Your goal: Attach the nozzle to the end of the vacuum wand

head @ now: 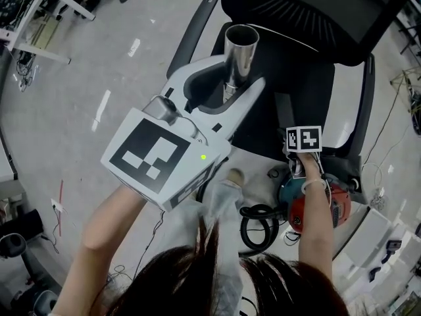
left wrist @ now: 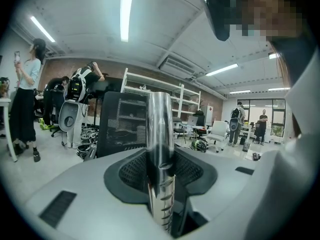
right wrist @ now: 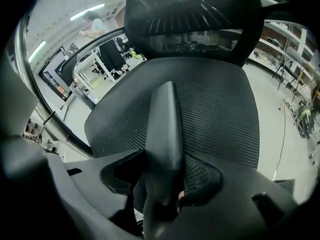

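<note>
My left gripper (head: 227, 101), white with a large marker cube, is shut on the shiny metal vacuum wand (head: 240, 51). The wand's open end points toward the black mesh chair (head: 316, 71). In the left gripper view the wand (left wrist: 160, 149) rises between the jaws of the left gripper (left wrist: 161, 199). My right gripper (head: 297, 153) points down at the chair seat, where the dark nozzle (head: 283, 114) lies. In the right gripper view the nozzle (right wrist: 165, 129) runs between the jaws of the right gripper (right wrist: 165, 186), which stand wide with a dark gap on its left.
A red and teal vacuum body (head: 299, 209) with a black hose (head: 260, 224) sits by the chair base. White boxes (head: 375, 242) stand at the lower right, a bench (head: 33, 18) at the far left. Several people (left wrist: 27, 99) and shelving (left wrist: 165, 99) fill the room.
</note>
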The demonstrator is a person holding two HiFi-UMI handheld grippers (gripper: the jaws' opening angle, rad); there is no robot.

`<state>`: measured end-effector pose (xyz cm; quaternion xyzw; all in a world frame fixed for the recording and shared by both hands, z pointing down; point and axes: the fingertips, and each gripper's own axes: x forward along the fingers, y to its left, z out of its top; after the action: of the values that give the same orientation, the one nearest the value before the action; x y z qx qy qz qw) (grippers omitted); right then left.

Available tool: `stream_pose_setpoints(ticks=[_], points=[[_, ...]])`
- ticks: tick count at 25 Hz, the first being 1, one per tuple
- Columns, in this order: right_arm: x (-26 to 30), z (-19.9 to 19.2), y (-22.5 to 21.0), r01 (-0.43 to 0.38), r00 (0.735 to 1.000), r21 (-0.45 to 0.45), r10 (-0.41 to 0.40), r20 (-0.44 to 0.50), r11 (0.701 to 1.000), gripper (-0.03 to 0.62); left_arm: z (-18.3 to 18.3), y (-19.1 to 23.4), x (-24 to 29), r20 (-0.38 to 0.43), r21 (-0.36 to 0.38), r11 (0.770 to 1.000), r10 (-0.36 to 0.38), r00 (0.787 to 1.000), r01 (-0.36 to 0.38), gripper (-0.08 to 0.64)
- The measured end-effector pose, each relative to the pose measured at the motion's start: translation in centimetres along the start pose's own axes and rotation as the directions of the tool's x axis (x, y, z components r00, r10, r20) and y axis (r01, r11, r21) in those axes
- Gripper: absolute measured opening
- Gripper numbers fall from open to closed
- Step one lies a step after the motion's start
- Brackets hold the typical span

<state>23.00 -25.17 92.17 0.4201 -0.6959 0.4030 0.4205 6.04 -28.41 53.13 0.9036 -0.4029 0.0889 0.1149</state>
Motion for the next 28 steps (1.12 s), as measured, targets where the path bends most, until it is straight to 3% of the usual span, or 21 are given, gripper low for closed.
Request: stream_pose_setpoints(ticks=[10, 12, 19, 23, 28], points=[[-2.7, -0.2, 2.9, -0.013, 1.0, -0.088, 0.013, -0.004, 0.996, 0.224, 0.1, -0.3, -0.5, -0.033, 0.006, 1.0, 0.01, 0.999, -0.01, 0.153], [-3.4, 0.2, 2.8, 0.023, 1.0, -0.103, -0.022, 0.009, 0.994, 0.11, 0.2, -0.3, -0.5, -0.037, 0.007, 1.0, 0.013, 0.999, -0.012, 0.153], [-3.0, -1.0, 3.2, 0.005, 0.999, -0.109, -0.01, -0.053, 0.994, 0.109, 0.4, -0.3, -0.4, -0.046, 0.01, 1.0, 0.011, 0.999, -0.01, 0.153], [-2.0, -1.6, 3.5, -0.006, 0.996, -0.094, -0.002, -0.091, 0.996, 0.109, 0.8, -0.1, -0.2, -0.012, 0.009, 1.0, 0.012, 1.0, -0.012, 0.153], [-0.9, -2.7, 3.9, 0.005, 0.986, -0.174, -0.034, -0.161, 0.985, 0.106, 0.8, 0.0, -0.1, -0.015, 0.013, 1.0, 0.014, 1.0, -0.014, 0.153]])
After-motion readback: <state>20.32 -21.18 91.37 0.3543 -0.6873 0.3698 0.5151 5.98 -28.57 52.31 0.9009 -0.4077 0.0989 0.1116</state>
